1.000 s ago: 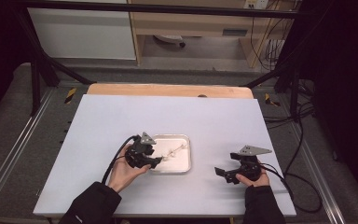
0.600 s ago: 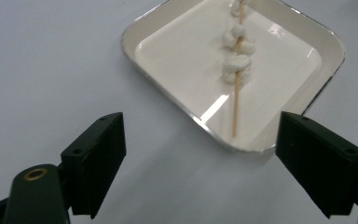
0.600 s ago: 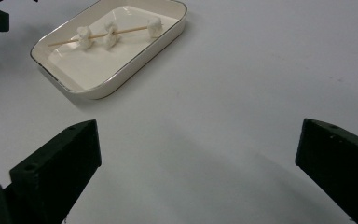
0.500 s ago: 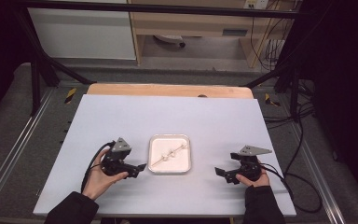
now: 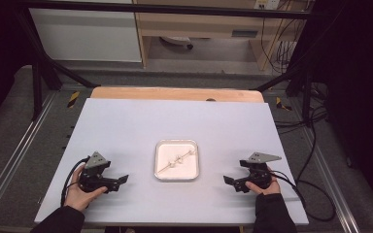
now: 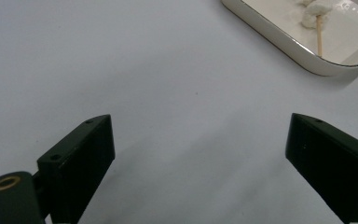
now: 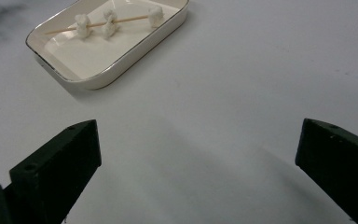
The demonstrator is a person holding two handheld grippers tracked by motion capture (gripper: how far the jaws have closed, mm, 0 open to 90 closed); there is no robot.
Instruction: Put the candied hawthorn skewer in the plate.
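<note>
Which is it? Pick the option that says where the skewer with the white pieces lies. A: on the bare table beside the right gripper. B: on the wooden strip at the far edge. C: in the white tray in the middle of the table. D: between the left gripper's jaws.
C: the skewer lies inside the tray, apart from both open grippers.

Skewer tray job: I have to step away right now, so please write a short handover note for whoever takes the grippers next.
Left gripper: open, empty, low over the table left of the tray; its jaws have just been opening.
Right gripper: open, empty, low over the table right of the tray.
Skewer: lies in the tray at table centre, with white lumps threaded on it.
Done: skewer is in the tray, both grippers clear of it.
Left: nothing visibly pending; check with the person in charge.
</note>
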